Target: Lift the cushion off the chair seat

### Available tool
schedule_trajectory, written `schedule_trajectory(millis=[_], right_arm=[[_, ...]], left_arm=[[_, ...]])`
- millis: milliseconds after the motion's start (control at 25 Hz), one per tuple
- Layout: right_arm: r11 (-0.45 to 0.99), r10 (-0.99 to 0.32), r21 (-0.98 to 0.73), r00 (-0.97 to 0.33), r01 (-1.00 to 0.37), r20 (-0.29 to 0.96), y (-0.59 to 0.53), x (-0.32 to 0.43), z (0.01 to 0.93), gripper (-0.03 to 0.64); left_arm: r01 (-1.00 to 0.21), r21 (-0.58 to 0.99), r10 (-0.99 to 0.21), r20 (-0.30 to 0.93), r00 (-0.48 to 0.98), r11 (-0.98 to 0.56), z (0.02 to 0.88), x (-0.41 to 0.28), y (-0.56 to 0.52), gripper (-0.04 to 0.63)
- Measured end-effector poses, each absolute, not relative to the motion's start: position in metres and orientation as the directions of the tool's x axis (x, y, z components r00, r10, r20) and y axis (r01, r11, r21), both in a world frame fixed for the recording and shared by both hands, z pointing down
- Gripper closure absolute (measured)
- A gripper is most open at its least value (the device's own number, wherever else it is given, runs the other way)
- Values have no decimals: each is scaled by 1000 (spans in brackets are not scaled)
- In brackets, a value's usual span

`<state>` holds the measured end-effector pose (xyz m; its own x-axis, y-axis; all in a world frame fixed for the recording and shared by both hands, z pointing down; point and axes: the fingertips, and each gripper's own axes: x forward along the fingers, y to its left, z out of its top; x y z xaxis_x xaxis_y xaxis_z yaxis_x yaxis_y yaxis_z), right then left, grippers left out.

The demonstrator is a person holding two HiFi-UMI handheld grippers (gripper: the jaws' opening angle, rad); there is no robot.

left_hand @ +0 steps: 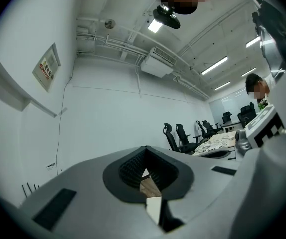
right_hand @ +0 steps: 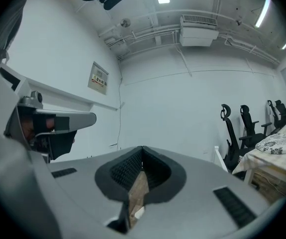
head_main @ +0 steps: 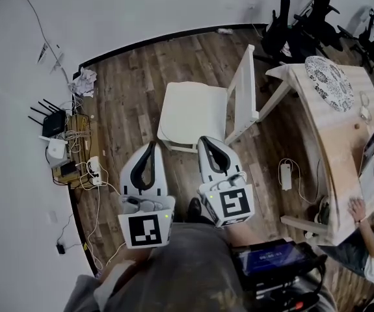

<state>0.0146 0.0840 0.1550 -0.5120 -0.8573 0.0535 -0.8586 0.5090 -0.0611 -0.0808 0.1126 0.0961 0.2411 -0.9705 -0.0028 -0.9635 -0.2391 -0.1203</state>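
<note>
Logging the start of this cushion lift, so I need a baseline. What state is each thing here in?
Left hand-held gripper: shut, empty.
Right hand-held gripper: shut, empty.
Cushion: lying on the chair seat, untouched.
Chair: upright.
Laptop: open.

White cushion (head_main: pixel 188 112) on a white chair (head_main: pixel 245 77). Dark brown plank floor (head_main: pixel 128 96). Pale wood table (head_main: pixel 333 135) bearing a round disc (head_main: pixel 330 82) in black-and-white floral print. Left gripper (head_main: pixel 151 145) and right gripper (head_main: pixel 207 140): white shells, black jaw linings, black-and-white square markers. Black office chairs (head_main: pixel 297 18); white wall (head_main: pixel 141 12).
</note>
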Motion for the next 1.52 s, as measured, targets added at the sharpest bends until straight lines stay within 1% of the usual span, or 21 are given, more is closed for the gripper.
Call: schedule_trajectory(millis=[120, 360, 720, 960, 1200, 1400, 1520], right_arm=[[509, -857, -64, -512, -859, 53, 72, 15, 154, 609], [484, -868, -65, -488, -873, 95, 43, 11, 169, 609], [430, -884, -79, -437, -900, 164, -20, -6, 201, 609], [356, -909, -62, -361, -932, 208, -71, -7, 219, 609], [249, -940, -32, -250, -968, 231, -116, -1, 224, 609], [168, -954, -1, -163, -986, 250, -139, 10, 220, 609], [135, -959, 12, -127, -991, 254, -152, 15, 222, 609]], left_arm=[[-963, -127, -970, -4, 241, -239, 96, -81, 101, 589], [-962, -100, -967, 13, 254, -254, 110, -88, 70, 589], [-951, -66, -952, 73, 298, -303, 136, -113, -3, 589], [-926, -52, -925, 94, 369, -375, 151, -124, -61, 589], [-897, -36, -895, 91, 437, -441, 157, -138, -113, 589], [-857, -31, -854, 111, 508, -514, 162, -136, -138, 589], [-847, -16, -843, 110, 526, -531, 167, -136, -152, 589]])
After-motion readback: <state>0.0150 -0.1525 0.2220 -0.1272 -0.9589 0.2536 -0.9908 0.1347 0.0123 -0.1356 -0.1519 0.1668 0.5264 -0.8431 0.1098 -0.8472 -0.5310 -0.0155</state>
